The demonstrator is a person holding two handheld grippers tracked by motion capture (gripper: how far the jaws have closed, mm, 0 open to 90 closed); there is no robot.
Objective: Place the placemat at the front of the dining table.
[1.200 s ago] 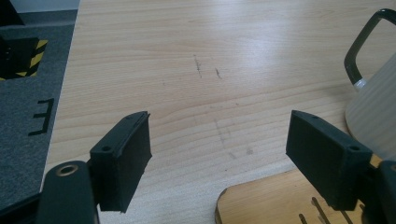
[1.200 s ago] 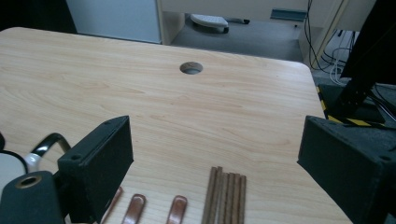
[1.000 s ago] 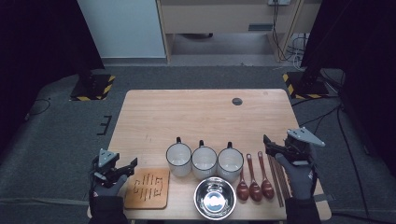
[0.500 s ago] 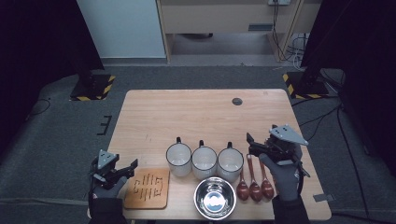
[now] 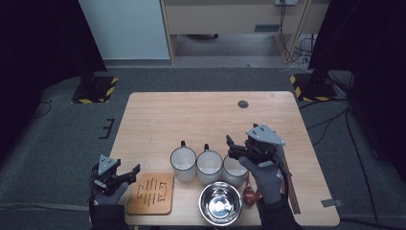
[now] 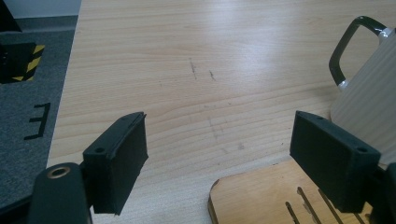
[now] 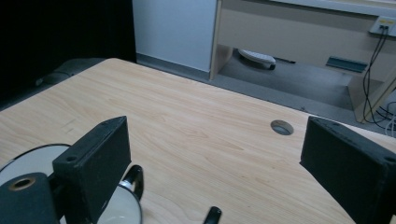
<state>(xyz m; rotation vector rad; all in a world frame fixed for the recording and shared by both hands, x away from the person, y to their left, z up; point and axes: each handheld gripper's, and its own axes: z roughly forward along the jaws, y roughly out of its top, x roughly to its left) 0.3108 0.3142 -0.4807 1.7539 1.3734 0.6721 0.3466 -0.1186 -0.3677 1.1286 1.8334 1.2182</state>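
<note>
Right gripper (image 5: 233, 146) now leftward over the right-hand mug (image 5: 234, 168), jaws wide, empty

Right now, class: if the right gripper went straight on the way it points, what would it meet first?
Probably nothing soon: the right gripper points over bare table, past the mugs; depth unclear.

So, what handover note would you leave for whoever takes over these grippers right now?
Left gripper: open, empty, at the table's near left corner beside the wooden board.
Right gripper: open, empty, above the right mug.
Three white mugs stand in a row: left mug, middle mug, then the right one. The steel bowl sits in front of them; wooden spoons lie to its right, partly under the right hand.
Done: nothing picked up.
Left: probably a grasp on the right mug or a spoon.
</note>
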